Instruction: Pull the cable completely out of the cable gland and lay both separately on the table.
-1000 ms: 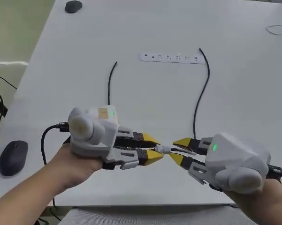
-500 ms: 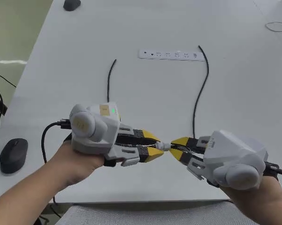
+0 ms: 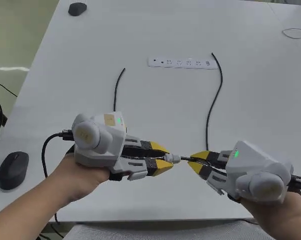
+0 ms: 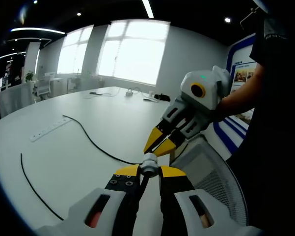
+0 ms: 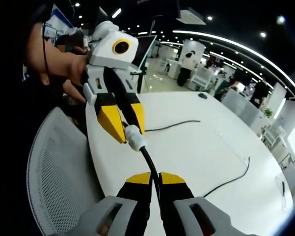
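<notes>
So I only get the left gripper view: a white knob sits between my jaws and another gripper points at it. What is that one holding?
Observer: The right gripper view shows the right gripper shut on a black cable that runs straight into the white fitting.
Operator: And is there anything on the table behind my camera?
Observer: In the head view a dark computer mouse lies near the left edge of the table.
</notes>
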Motion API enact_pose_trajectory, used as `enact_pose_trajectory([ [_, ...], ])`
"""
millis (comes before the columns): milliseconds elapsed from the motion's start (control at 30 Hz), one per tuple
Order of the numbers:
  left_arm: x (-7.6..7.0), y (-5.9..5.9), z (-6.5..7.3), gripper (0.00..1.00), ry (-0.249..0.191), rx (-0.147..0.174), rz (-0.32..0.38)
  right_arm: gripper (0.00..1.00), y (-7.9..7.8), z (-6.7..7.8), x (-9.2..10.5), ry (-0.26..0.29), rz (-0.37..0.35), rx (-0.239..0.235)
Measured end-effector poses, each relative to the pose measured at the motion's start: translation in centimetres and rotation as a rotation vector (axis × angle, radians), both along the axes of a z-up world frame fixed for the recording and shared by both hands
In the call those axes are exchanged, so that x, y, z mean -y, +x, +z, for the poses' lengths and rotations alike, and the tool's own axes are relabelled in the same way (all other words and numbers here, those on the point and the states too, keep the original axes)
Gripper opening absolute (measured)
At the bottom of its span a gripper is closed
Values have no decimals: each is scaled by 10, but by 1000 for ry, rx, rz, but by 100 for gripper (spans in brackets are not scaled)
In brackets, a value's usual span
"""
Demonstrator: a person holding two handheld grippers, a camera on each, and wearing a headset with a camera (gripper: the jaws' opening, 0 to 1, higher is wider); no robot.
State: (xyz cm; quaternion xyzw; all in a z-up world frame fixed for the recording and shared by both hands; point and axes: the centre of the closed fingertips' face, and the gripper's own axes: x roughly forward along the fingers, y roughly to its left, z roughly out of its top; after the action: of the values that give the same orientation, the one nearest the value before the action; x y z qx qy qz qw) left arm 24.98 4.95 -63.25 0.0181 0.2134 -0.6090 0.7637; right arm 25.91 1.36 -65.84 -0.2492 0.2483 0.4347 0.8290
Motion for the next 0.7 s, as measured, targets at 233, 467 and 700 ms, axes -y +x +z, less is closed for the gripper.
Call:
enact_pose_trajectory([
  [233,3,-1,1,14,-7,-7,-2,0,2,-4,11,0,-39,-14],
  [467,5,-3,2,14,-13,-12,-8,0,5,-8,25,9,-100,-44],
  [700,8,-6,5,14,-25,-19,-7,0,8,-18,44,34,-198,-90],
])
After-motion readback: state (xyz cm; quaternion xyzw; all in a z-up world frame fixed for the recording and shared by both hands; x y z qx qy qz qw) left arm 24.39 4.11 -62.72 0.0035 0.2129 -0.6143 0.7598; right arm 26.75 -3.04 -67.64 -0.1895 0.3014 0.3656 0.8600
